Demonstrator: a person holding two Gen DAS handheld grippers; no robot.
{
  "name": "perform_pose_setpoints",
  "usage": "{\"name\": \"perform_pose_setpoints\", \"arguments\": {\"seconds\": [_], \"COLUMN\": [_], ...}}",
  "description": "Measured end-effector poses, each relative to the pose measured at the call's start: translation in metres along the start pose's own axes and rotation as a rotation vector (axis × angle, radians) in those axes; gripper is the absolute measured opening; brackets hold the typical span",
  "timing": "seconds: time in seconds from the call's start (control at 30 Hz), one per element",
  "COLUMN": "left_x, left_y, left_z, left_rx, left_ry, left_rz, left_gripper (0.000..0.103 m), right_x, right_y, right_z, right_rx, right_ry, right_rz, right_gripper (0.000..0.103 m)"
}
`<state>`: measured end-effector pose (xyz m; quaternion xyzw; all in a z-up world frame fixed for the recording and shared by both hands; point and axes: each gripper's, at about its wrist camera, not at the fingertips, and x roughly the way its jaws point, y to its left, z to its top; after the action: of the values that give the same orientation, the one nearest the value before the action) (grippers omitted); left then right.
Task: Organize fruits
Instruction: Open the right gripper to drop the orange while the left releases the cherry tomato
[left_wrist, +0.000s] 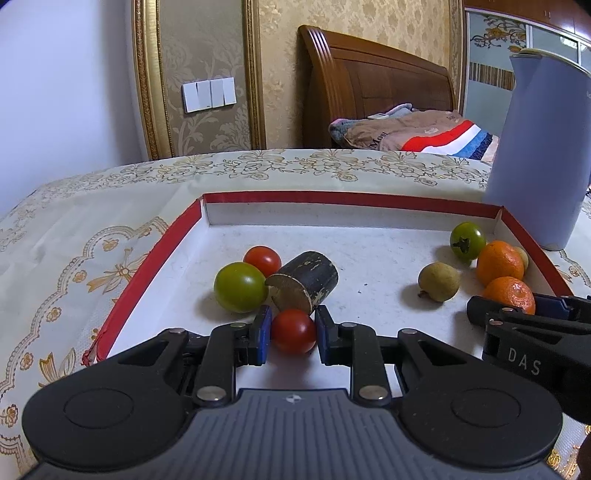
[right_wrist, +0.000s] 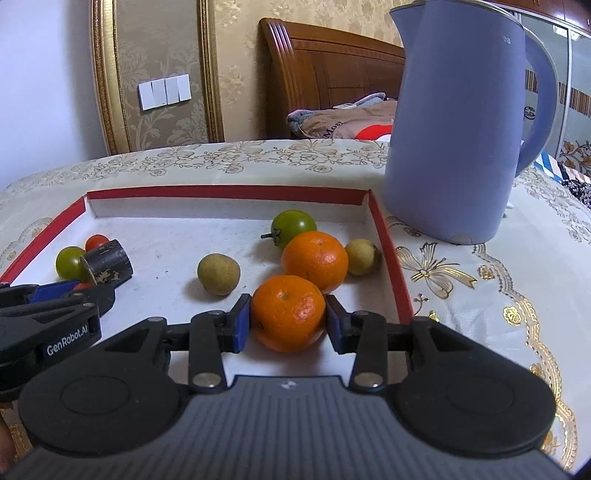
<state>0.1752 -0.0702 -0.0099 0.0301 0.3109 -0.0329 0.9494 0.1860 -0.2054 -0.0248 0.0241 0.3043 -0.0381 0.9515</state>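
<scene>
Inside the shallow red-rimmed tray, both grippers are clamped on fruit. The left gripper has its blue pads pressed against either side of a small red tomato, which sits low over the white tray floor near the front edge. Just beyond it lies a dark cylindrical block on its side, its cut end facing the camera. A green tomato rests against the block's left side, and a second red tomato sits behind the two of them.

Over on the tray's right side, the right gripper holds the near mandarin between its blue pads, the fruit filling the gap between them. Directly behind and touching it is the far mandarin. A green fruit with a dark stem sits behind that one, toward the back wall. A small yellowish fruit lies just beside the far mandarin, near the right rim, and a similar olive-brown fruit lies apart to the left on open floor.

From the right wrist view, the left gripper shows at the left edge; from the left wrist view, the right gripper shows at the right edge.

A lavender electric kettle stands upright on the floral tablecloth, just outside the tray's back right corner. Behind the table are a wooden headboard and folded bedding.
</scene>
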Motion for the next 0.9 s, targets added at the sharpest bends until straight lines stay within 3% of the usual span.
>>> {"name": "perform_pose_setpoints", "arguments": {"seconds": [0.3, 0.43, 0.57, 0.77, 0.9], "left_x": [-0.001, -0.002, -0.003, -0.005, -0.007], "left_y": [-0.002, -0.001, 0.000, 0.002, 0.004], "left_z": [-0.002, -0.003, -0.004, -0.006, -0.008], "left_rx": [0.008, 0.005, 0.008, 0.003, -0.012], "left_ry": [-0.014, -0.015, -0.017, -0.019, -0.012], "left_rz": [0.006, 0.002, 0.002, -0.009, -0.027], "left_gripper": [0.024, 0.024, 0.024, 0.025, 0.027], "right_x": [-0.002, -0.010, -0.015, -0.017, -0.021], "right_y": [0.001, -0.002, -0.002, -0.005, -0.008], "right_z": [-0.003, -0.005, -0.005, -0.007, -0.008], "right_rx": [-0.004, 0.008, 0.002, 0.015, 0.036], "right_ry": [-0.011, -0.040, -0.063, -0.058, -0.063], "right_rz": [-0.001, -0.017, -0.029, -0.022, -0.013], "right_gripper": [0.041, 0.070, 0.076, 0.078, 0.086]}}
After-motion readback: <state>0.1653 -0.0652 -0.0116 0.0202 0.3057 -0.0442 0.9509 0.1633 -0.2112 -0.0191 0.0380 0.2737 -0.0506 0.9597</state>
